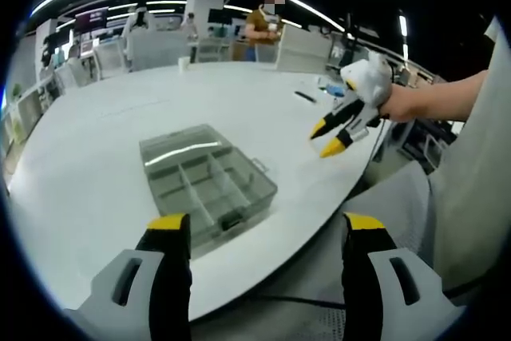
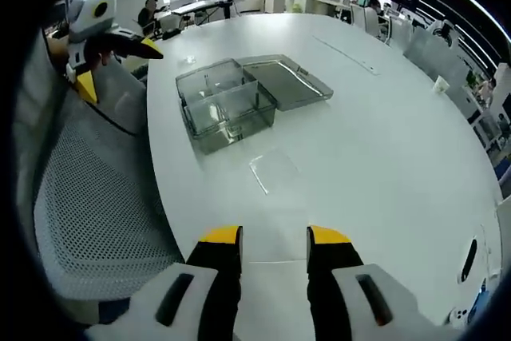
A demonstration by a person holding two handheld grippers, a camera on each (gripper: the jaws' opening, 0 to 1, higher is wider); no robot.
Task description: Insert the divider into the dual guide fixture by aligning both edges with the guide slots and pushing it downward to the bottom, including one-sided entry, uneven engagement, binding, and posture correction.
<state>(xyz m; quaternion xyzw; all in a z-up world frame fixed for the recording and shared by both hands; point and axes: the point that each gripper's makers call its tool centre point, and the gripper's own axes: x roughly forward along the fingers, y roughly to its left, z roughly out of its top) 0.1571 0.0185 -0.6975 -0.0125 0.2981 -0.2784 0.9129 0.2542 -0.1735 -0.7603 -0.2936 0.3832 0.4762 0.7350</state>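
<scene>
The left hand-held gripper (image 1: 267,233) has its yellow-tipped jaws spread wide and holds nothing, hovering at the near edge of the white surface (image 1: 104,125); just beyond its left jaw the clear dual guide fixture (image 1: 209,183), a box split into compartments, sits on the surface with its lid (image 1: 182,144) swung open flat behind it; the right hand-held gripper (image 1: 329,138) hangs over the surface's edge to the right, held by a hand (image 1: 395,101), its jaws slightly parted and empty. In the right gripper view, the right hand-held gripper (image 2: 273,235) shows its jaws a little apart with nothing between them; just ahead of them the clear flat divider (image 2: 273,172) lies on the surface (image 2: 383,117), apart from the fixture (image 2: 225,109) further on; the lid (image 2: 286,80) lies open beside the box; the left hand-held gripper (image 2: 120,57) hovers at upper left above a grey mesh chair (image 2: 96,197).
</scene>
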